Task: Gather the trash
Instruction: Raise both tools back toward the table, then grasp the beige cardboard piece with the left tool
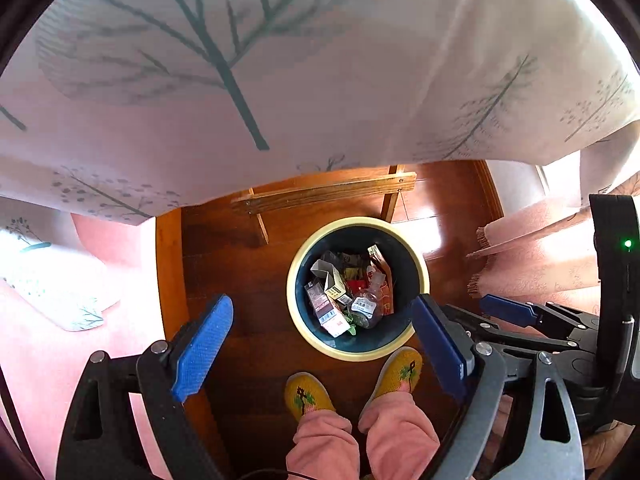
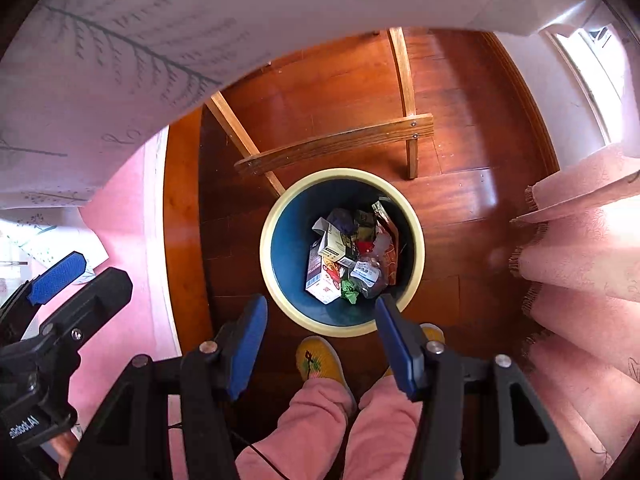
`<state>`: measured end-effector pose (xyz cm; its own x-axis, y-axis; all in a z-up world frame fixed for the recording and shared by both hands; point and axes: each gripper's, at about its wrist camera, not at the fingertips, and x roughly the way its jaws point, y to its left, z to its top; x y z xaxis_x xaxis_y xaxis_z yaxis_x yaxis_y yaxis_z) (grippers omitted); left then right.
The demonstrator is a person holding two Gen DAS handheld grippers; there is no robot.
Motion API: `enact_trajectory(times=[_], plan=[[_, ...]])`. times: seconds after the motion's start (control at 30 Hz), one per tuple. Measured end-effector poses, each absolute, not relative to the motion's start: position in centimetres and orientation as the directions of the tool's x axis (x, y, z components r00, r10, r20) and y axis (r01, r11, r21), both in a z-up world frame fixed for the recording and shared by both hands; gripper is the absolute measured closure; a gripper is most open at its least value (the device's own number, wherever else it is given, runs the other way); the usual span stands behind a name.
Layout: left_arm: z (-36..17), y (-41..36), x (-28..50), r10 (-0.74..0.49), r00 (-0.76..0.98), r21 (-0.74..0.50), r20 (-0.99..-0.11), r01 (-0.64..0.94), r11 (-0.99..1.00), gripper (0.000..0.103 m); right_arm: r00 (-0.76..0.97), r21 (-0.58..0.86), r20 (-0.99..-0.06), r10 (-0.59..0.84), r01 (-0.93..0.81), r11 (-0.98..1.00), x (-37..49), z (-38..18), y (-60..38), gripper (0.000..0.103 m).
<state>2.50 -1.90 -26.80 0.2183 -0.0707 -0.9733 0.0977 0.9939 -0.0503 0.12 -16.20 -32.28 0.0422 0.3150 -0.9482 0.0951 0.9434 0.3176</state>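
A round bin with a cream rim (image 1: 298,264) (image 2: 267,236) and dark blue inside stands on the wooden floor below both grippers. It holds trash (image 1: 348,296) (image 2: 352,256): cartons, wrappers and a crumpled plastic bottle. My left gripper (image 1: 320,344) is open and empty, high above the bin's near side. My right gripper (image 2: 320,340) is open and empty too, also above the bin's near rim. The right gripper also shows at the right of the left wrist view (image 1: 508,312), and the left gripper at the left of the right wrist view (image 2: 56,272).
A table with a white leaf-print cloth (image 1: 240,80) (image 2: 120,60) overhangs the far side; its wooden legs and crossbar (image 1: 324,194) (image 2: 336,142) stand just behind the bin. Pink fringed fabric (image 2: 580,248) lies right, pink bedding (image 1: 60,320) left. The person's yellow slippers (image 1: 308,396) stand by the bin.
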Motion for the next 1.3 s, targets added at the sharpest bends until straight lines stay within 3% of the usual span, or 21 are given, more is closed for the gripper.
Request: enact_trajectory(times=[0.33,0.57,1.0,1.3], plan=[[-13.5,-0.5,2.3,-0.148,0.317,-0.095,-0.937,0.176,0.98,0.013,0.15,0.321,-0.941,0.304,0.106,0.941,-0.3,-19.3,-16.7,0.046],[-6.1,0.3,3.3,-0.165,0.402,-0.061,-0.901,0.258,0.964,0.013,0.265,0.318,-0.923,0.28,0.114,0.941,-0.2,-11.1,-16.9,0.045],[0.7,1.6,8.3,-0.174,0.508,-0.02,-0.843,0.295,0.955,0.013,0.421,0.293,-0.883,0.209,0.147,0.945,2.9,-3.4,-17.8,0.045],[2.5,-1.7,14.8,-0.169,0.551,0.015,-0.817,0.312,0.95,0.013,0.464,0.285,-0.868,0.174,0.18,0.942,8.9,-2.2,-21.8,0.045]])
